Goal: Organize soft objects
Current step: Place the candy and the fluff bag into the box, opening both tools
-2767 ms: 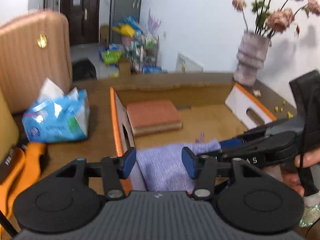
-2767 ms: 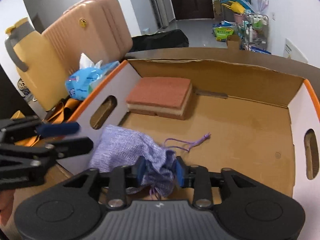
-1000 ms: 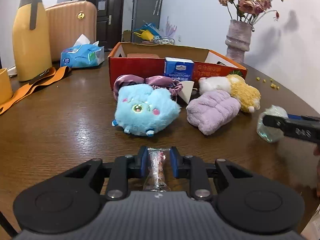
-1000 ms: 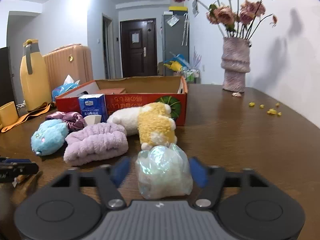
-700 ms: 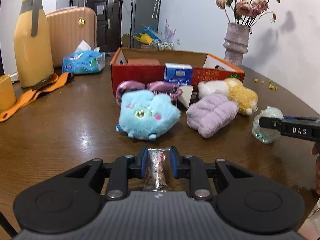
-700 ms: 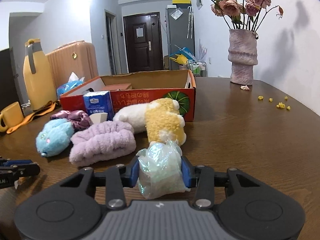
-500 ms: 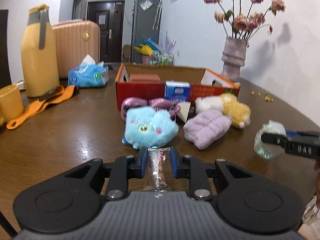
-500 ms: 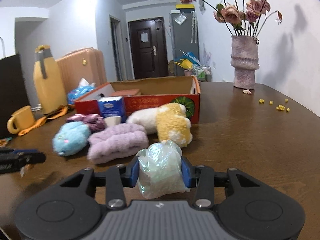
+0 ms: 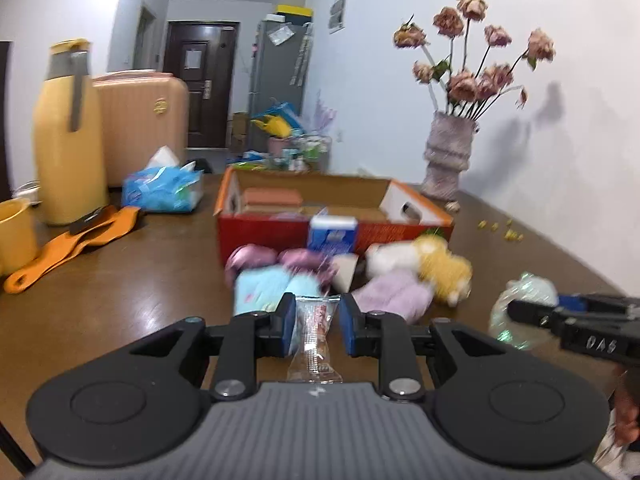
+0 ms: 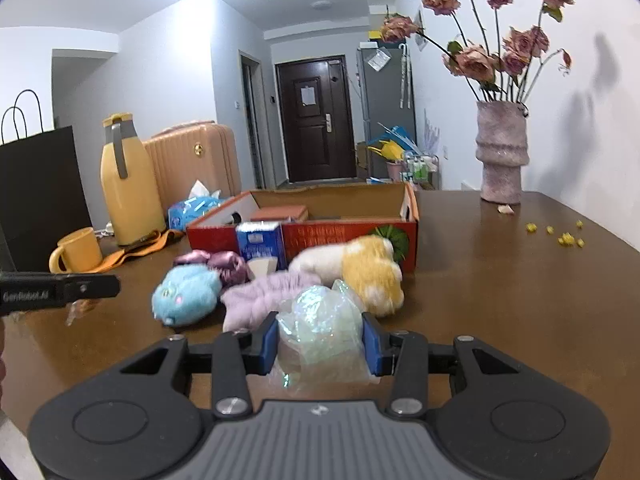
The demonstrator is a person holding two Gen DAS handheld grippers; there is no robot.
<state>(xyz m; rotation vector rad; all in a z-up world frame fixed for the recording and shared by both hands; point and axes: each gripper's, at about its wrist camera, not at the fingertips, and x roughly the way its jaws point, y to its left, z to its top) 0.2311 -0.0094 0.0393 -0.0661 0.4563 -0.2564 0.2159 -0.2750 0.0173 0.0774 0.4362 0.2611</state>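
Note:
My left gripper is shut on a small clear snack packet and holds it above the table. My right gripper is shut on an iridescent plastic bag and holds it raised; it also shows in the left wrist view. Ahead on the table lie a blue plush, a lilac fluffy band, a purple satin scrunchie and a white and yellow plush. Behind them stands the open red cardboard box with a brick-coloured sponge inside.
A small blue carton stands against the box front. At the left are a yellow jug, a yellow mug, an orange strap and a blue tissue pack. A vase of flowers stands at the back right.
Earlier both grippers were at the box with a purple pouch. Since then each closed on its item, and both have risen off the table with packet and bag held.

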